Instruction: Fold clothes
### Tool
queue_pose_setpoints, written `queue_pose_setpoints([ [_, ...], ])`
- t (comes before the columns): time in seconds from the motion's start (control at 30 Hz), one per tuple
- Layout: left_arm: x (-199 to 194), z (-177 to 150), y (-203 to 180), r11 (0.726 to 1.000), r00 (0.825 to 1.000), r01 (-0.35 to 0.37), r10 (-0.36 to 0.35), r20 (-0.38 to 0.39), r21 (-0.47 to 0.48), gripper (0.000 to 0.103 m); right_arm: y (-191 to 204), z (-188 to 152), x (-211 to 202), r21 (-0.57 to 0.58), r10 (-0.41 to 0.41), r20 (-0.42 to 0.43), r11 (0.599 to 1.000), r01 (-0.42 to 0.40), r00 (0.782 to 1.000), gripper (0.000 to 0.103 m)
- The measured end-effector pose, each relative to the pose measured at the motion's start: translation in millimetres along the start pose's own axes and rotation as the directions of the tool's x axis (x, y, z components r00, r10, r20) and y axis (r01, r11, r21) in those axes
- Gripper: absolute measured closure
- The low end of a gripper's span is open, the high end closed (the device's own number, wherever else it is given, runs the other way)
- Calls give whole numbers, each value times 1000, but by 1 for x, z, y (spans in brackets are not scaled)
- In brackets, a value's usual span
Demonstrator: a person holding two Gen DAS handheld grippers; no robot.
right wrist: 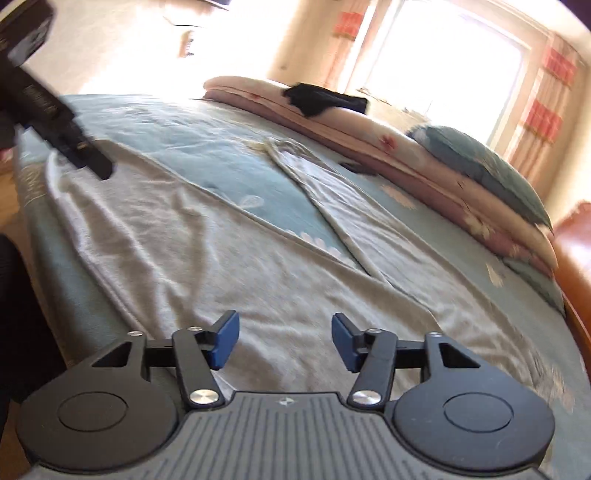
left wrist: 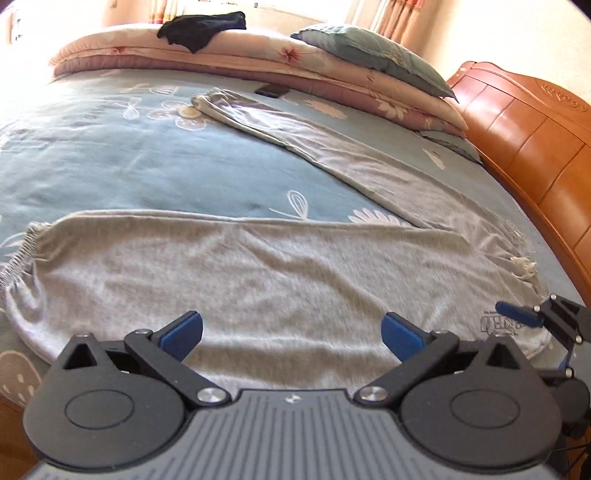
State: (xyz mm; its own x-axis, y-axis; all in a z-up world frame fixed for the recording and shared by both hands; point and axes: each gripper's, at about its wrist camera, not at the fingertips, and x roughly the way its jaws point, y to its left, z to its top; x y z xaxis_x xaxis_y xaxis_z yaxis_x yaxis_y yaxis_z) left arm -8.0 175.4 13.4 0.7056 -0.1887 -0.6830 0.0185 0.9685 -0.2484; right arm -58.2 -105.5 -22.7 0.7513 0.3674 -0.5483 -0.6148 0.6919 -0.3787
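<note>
In the left wrist view, the left gripper [left wrist: 291,334] hovers above a pair of grey trousers [left wrist: 236,280] spread on a blue floral bedsheet [left wrist: 110,162], its blue-padded jaws standing wide apart with nothing between them. One trouser leg lies straight across the near part of the bed with its gathered cuff [left wrist: 18,258] at the left, while the other leg runs off diagonally toward a folded pink quilt [left wrist: 258,62]. A black garment [left wrist: 203,27] lies on top of that quilt, a grey-green pillow [left wrist: 376,55] rests against it, and a small dark flat object [left wrist: 272,89] sits on the sheet just before it. A wooden headboard [left wrist: 535,140] runs down the right side, and the right gripper [left wrist: 524,317] shows at the right edge over the waistband end. In the right wrist view, the right gripper [right wrist: 284,339] is held over the trousers' waist area [right wrist: 258,288], its jaws partly apart and gripping nothing. The left gripper [right wrist: 92,162] appears blurred at the upper left, near the far trouser leg
</note>
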Motion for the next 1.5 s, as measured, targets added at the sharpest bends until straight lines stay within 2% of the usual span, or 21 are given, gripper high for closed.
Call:
queue_pose_setpoints([
  [0.1, -6, 6, 10, 1000, 1000, 2, -1, 23, -30, 1, 45, 17, 13, -207, 130, 18, 971, -124, 991, 69],
  [0.13, -7, 6, 12, 999, 1000, 4, -3, 27, -36, 1, 57, 20, 22, -253, 163, 2, 955, -157, 987, 84],
  [0.17, -7, 5, 14, 999, 1000, 5, -4, 30, -39, 1, 64, 23, 30, -278, 182, -13, 944, -178, 983, 92],
  [0.33, -7, -3, 23, 999, 1000, 3, -2, 22, -33, 1, 83, 34, 53, -346, 290, -75, 890, -298, 954, 91],
  [0.47, -5, -5, 29, 999, 1000, 18, -18, 24, -33, 1, 81, 42, 60, -369, 330, -102, 863, -344, 938, 87],
  [0.6, 0, -5, 32, 999, 999, 28, -27, 20, -44, 1, 67, 55, 76, -285, 379, -146, 868, -406, 914, 87],
  [0.7, 3, -7, 33, 999, 999, 31, -31, 8, -40, 1, 56, 63, 85, -156, 444, -195, 866, -474, 875, 98],
  [0.73, 5, -7, 34, 999, 999, 33, -33, 0, -39, 1, 52, 65, 86, -107, 471, -205, 861, -498, 858, 99],
  [0.83, 14, -8, 35, 999, 999, 37, -38, -38, -35, 1, 33, 68, 95, 84, 599, -199, 799, -595, 776, 100],
  [0.87, 18, -9, 34, 999, 998, 35, -36, -55, -25, 1, 28, 68, 99, 133, 625, -192, 780, -611, 757, 98],
  [0.9, 22, -10, 33, 999, 997, 34, -35, -69, -15, 1, 28, 67, 99, 143, 618, -191, 786, -601, 762, 95],
  [0.97, 30, -15, 31, 999, 994, 44, -43, -100, 11, 1, 23, 68, 95, 170, 610, -161, 791, -588, 776, 76],
  [1.07, 46, -24, 35, 999, 976, 31, -27, -216, 12, 1, 12, 71, 87, 214, 595, -92, 795, -567, 799, 76],
  [1.13, 45, -30, 37, 999, 971, 7, 5, -239, 53, 1, 6, 73, 88, 237, 545, -76, 824, -515, 835, 76],
  [1.23, 37, -31, 42, 997, 965, -19, 39, -259, 77, 1, 4, 69, 109, 318, 537, -92, 814, -486, 839, 78],
  [1.27, 33, -30, 44, 997, 965, -28, 47, -257, 77, 1, 3, 67, 116, 344, 534, -98, 810, -475, 840, 85],
  [1.37, 20, -22, 46, 996, 973, -54, 67, -219, 67, 1, 8, 65, 135, 404, 532, -106, 795, -452, 840, 89],
  [1.5, 16, -6, 38, 999, 985, 0, 7, -172, 42, 1, 12, 66, 141, 463, 538, -79, 766, -447, 839, 89],
])
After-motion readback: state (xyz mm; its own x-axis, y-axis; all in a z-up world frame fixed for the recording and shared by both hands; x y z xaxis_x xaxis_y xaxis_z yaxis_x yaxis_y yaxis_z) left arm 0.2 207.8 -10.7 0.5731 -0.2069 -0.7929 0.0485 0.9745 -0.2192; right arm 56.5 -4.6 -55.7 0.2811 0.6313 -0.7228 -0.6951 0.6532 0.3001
